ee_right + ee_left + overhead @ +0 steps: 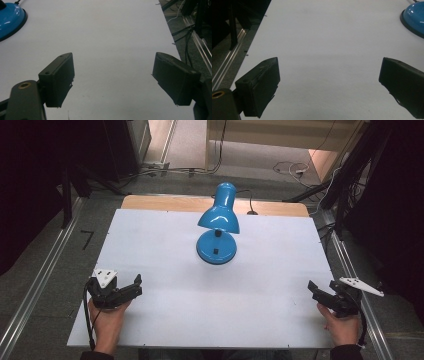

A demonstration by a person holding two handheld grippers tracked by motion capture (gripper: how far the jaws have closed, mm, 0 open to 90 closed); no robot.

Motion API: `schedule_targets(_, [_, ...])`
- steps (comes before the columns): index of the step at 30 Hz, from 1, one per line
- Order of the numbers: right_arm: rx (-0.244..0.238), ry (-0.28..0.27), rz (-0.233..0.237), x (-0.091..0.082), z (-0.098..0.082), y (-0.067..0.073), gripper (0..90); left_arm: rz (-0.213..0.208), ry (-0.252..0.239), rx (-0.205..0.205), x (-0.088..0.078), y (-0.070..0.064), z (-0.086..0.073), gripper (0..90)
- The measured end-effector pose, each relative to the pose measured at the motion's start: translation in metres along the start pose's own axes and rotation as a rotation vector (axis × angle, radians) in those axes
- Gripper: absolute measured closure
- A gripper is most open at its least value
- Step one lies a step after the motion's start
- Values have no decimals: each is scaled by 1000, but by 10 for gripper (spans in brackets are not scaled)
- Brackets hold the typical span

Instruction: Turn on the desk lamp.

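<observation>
— While both my hands rest low at the near corners of the worktop (150,250), how do the claws sit?

— My left hand (107,317) grips the left claw (131,289) near the near-left edge, jaws pointing toward the middle and a little to the right. My right hand (342,325) holds the right claw (320,292) by the near-right edge, jaws aimed inward to the left. Each hand comes in from the bottom, wrist low.

— Spread or pressed together?

— Both spread wide. In the left gripper view the two black jaws stand far apart with bare white worktop (324,50) between them; the right gripper view shows the same gap over the worktop (112,50). Neither claw pinches anything.

— Count what you see.

— Two claws, two hands, one lamp (218,222), one white worktop.

— Where is the lamp?

— It stands upright past the middle of the worktop, blue shade tilted over its round base, well apart from both claws and roughly between them, farther back. Its base (414,17) peeks in at the top right of the left gripper view, and at the top left (11,20) of the right gripper view.
</observation>
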State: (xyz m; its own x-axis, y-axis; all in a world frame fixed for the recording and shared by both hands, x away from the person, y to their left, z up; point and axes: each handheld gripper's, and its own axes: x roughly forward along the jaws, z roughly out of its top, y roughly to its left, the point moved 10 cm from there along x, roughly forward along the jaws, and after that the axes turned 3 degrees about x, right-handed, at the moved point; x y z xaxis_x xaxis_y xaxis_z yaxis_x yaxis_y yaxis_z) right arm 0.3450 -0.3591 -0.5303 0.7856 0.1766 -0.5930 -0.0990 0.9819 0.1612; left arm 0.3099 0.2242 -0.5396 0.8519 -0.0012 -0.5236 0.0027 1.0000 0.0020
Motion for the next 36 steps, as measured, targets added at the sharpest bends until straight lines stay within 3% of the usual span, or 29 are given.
schedule_targets(22, [-66, -28, 86, 11, 21, 50, 165, 7, 10, -4, 2, 2, -2, 41])
schedule_targets(27, [-90, -19, 109, 17, 23, 64, 164, 29, -25, -17, -1, 6, 3, 44])
schedule_targets(36, [-106, -20, 149, 25, 29, 85, 164, 22, -15, -22, -1, 6, 1, 44])
